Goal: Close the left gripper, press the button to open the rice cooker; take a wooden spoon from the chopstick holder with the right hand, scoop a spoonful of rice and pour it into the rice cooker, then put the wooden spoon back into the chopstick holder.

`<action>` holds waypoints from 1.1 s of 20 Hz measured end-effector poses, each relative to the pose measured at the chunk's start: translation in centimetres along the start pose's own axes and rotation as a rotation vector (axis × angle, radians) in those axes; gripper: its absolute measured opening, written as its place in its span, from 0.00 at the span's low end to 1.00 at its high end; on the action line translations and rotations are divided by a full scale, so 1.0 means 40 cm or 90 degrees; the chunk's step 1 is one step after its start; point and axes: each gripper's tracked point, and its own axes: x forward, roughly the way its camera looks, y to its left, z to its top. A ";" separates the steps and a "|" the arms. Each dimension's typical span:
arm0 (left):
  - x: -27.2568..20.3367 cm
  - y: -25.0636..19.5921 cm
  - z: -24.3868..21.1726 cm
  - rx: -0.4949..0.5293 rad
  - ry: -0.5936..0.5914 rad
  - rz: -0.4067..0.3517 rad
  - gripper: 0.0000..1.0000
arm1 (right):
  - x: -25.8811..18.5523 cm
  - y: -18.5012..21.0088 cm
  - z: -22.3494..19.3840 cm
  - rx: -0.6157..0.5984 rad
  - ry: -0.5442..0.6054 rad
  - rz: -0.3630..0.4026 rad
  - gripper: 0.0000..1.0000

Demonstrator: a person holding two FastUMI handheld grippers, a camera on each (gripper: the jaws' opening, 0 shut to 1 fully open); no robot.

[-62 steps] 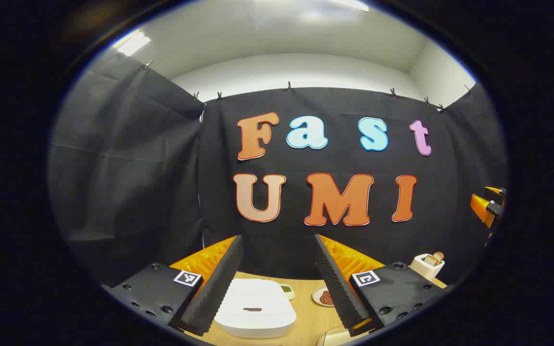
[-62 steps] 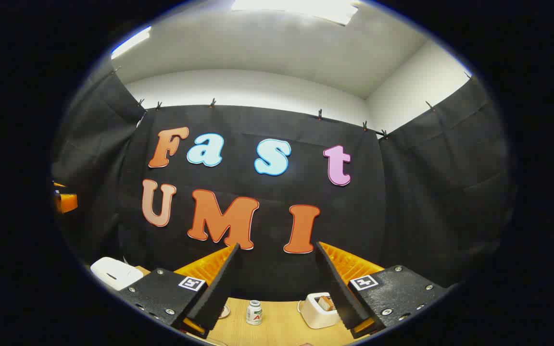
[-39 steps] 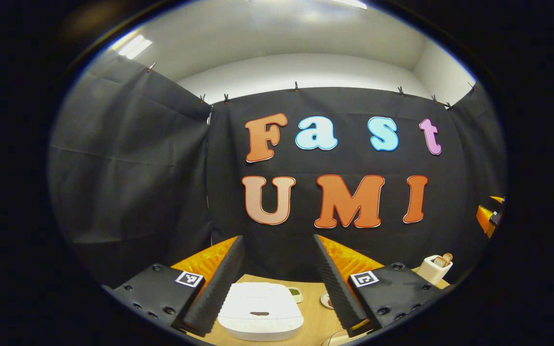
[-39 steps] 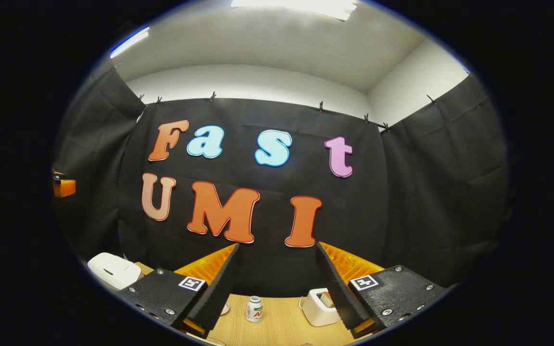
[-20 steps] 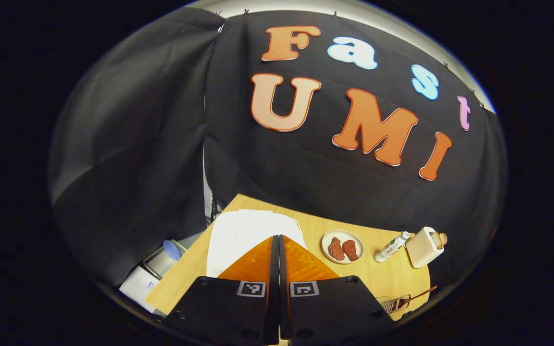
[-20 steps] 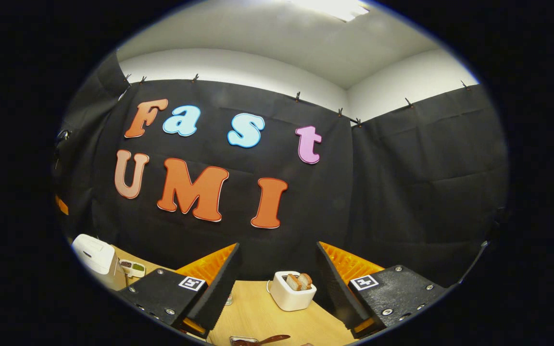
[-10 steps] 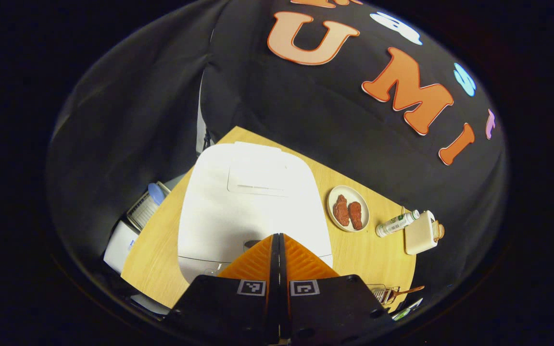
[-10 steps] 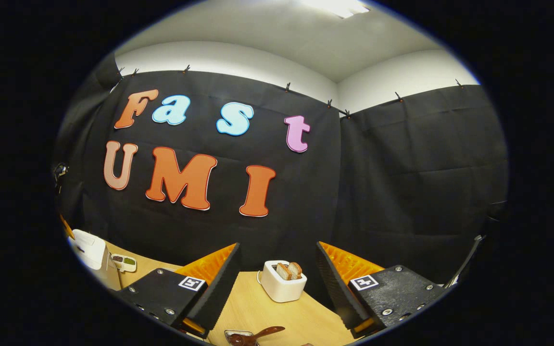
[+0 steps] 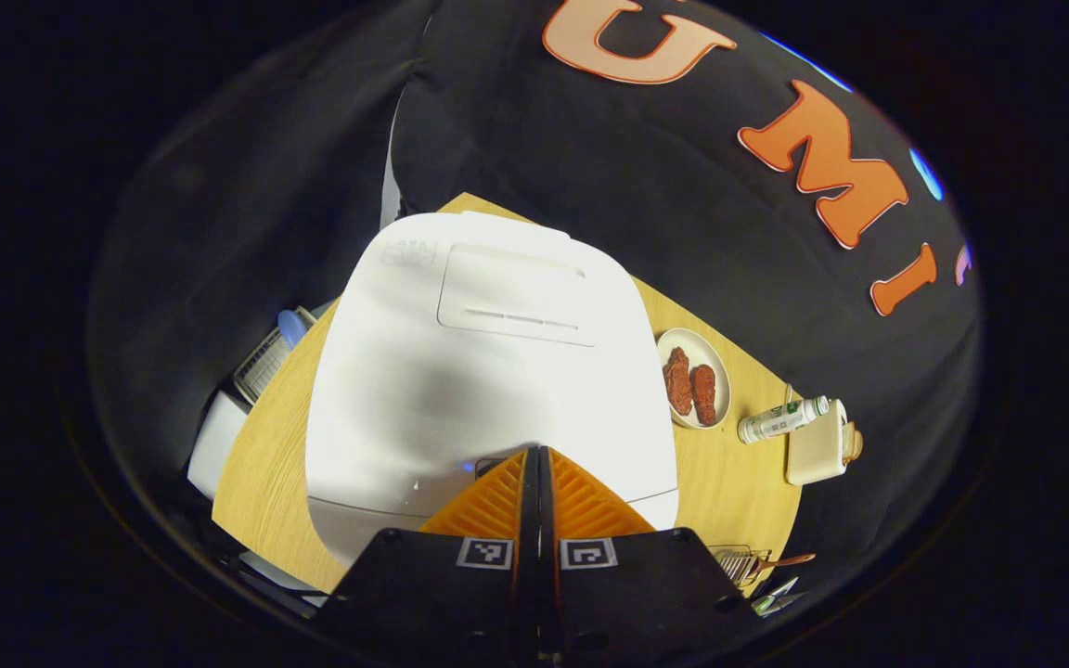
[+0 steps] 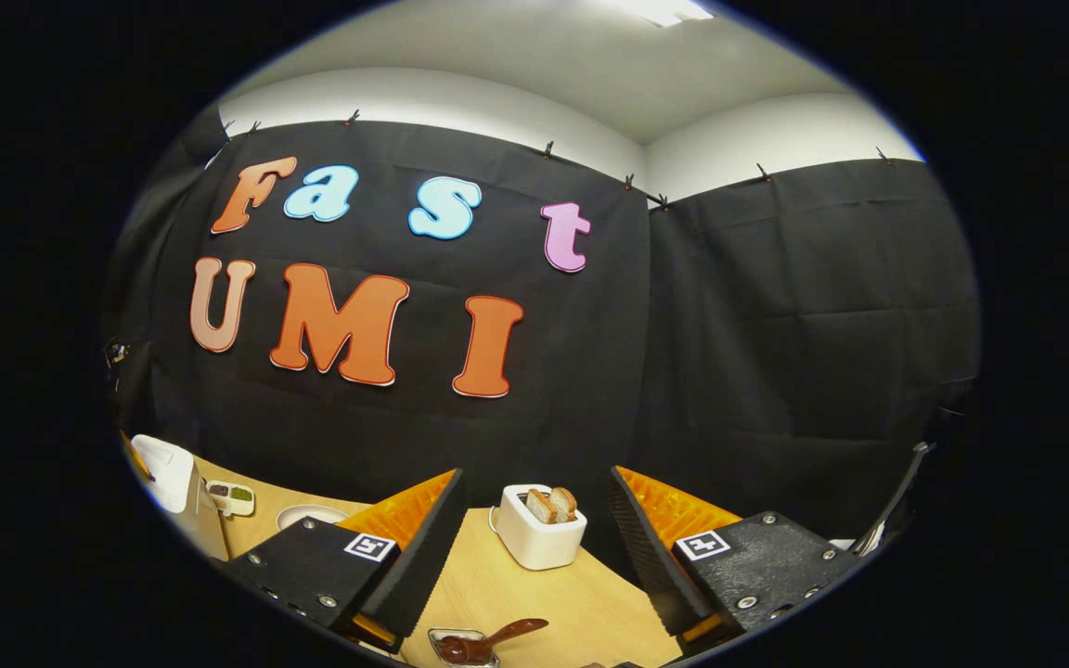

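Fingers of the left gripper (image 9: 534, 452) are pressed together, empty, tips at the rice cooker (image 9: 488, 353) lid's near edge.

Pressing well is a matter of keeping the joined tips square over the button (image 9: 490, 463), partly hidden beneath them, and pushing straight down; contact cannot be told. To the right, the right gripper (image 10: 534, 520) is hanging wide apart and empty above the table (image 10: 534, 594), with the wooden spoon (image 10: 488, 638) lying in the chopstick holder (image 10: 456, 648) just below.
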 end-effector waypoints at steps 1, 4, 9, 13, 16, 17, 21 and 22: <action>-0.004 -0.003 0.006 0.002 -0.008 0.000 0.05 | 0.003 0.005 -0.015 0.007 0.008 0.006 0.94; -0.036 -0.011 0.022 0.035 -0.079 0.011 0.05 | 0.017 0.012 -0.058 0.006 0.031 0.018 0.94; -0.188 -0.057 0.123 0.076 -0.241 0.019 0.05 | 0.031 0.011 -0.151 0.000 0.083 0.039 0.94; -0.257 -0.133 0.114 0.074 -0.293 -0.018 0.05 | 0.041 0.010 -0.239 -0.003 0.130 0.060 0.94; -0.300 -0.195 0.084 0.101 -0.331 -0.044 0.05 | 0.045 0.008 -0.324 0.006 0.179 0.077 0.94; -0.319 -0.226 0.065 0.103 -0.337 -0.062 0.05 | 0.047 0.006 -0.348 0.008 0.192 0.082 0.94; -0.382 -0.284 0.034 0.136 -0.389 -0.072 0.06 | 0.049 0.011 -0.445 0.029 0.254 0.115 0.95; -0.405 -0.307 0.018 0.146 -0.401 -0.078 0.00 | 0.049 0.013 -0.471 0.035 0.269 0.125 0.95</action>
